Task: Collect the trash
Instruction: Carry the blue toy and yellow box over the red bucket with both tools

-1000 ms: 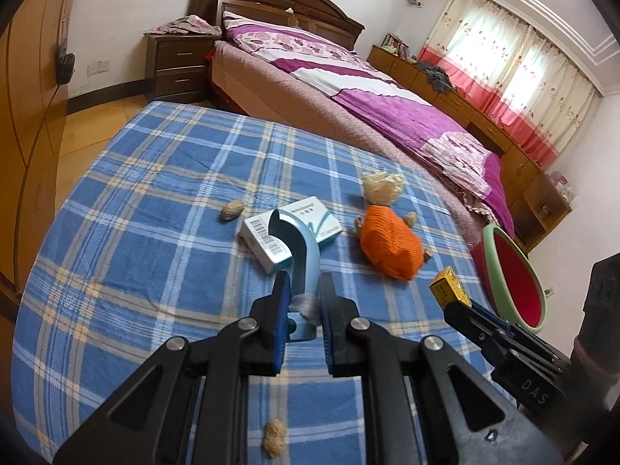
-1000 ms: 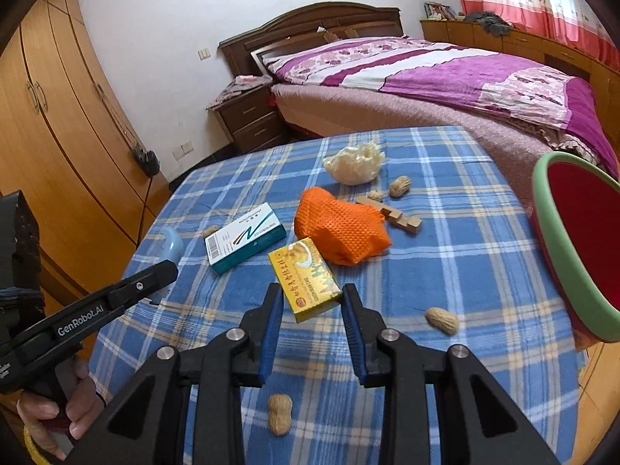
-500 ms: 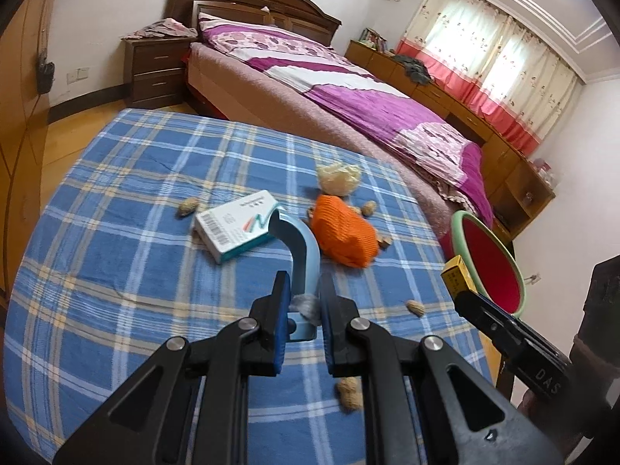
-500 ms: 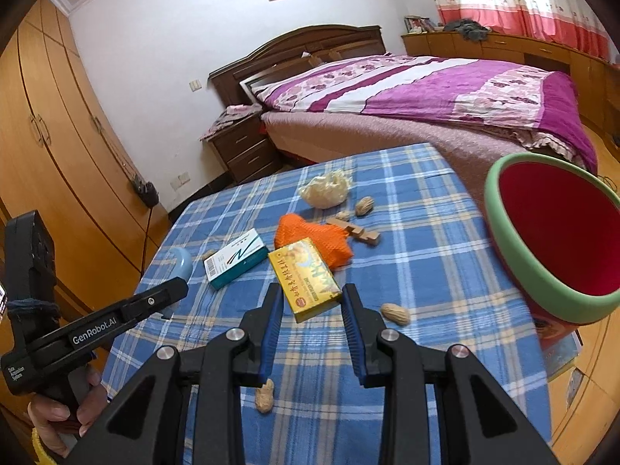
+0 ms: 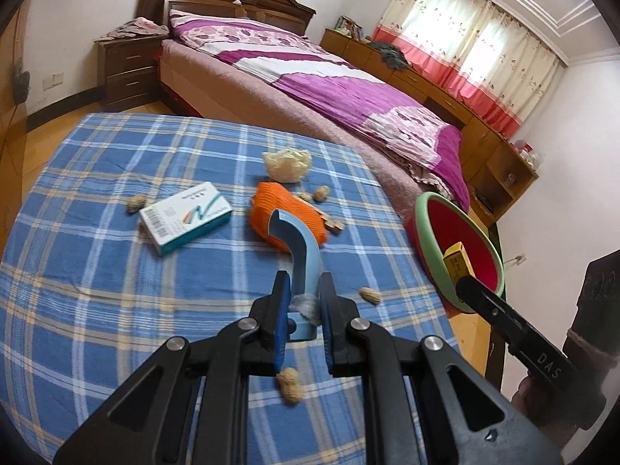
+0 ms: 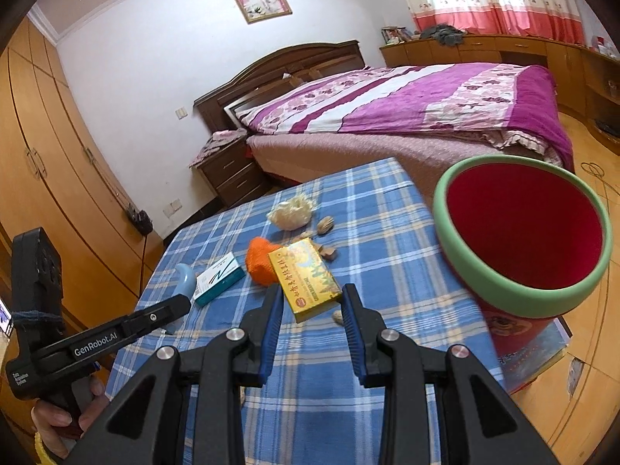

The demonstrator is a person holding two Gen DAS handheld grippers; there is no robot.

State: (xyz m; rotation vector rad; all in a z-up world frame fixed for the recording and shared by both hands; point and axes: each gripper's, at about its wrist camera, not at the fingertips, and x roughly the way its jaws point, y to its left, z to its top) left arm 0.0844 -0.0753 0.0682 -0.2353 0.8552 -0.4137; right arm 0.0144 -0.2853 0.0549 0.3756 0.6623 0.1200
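My left gripper [image 5: 304,302] is shut on a curved light-blue plastic piece [image 5: 298,255] and holds it above the blue checked tablecloth [image 5: 97,271]. My right gripper [image 6: 308,310] is shut on a yellow box [image 6: 304,277], held above the table's right part, left of the red bin with a green rim [image 6: 523,232]. In the left wrist view the yellow box [image 5: 457,257] shows in front of the bin [image 5: 430,248]. On the cloth lie a white-teal box [image 5: 186,217], an orange net bag [image 5: 286,213], a crumpled pale wrapper [image 5: 286,162] and several peanuts [image 5: 288,383].
Small wooden bits [image 5: 333,224] lie beside the orange bag. The bin stands off the table's right edge on the floor. A bed [image 5: 329,89] and a nightstand [image 5: 128,66] stand beyond the table. Wardrobe doors [image 6: 46,162] line the left side.
Both grippers have risen and pulled back from the table with their loads. My right gripper has carried the yellow box rightwards, closer to the bin. The things on the cloth have not moved.
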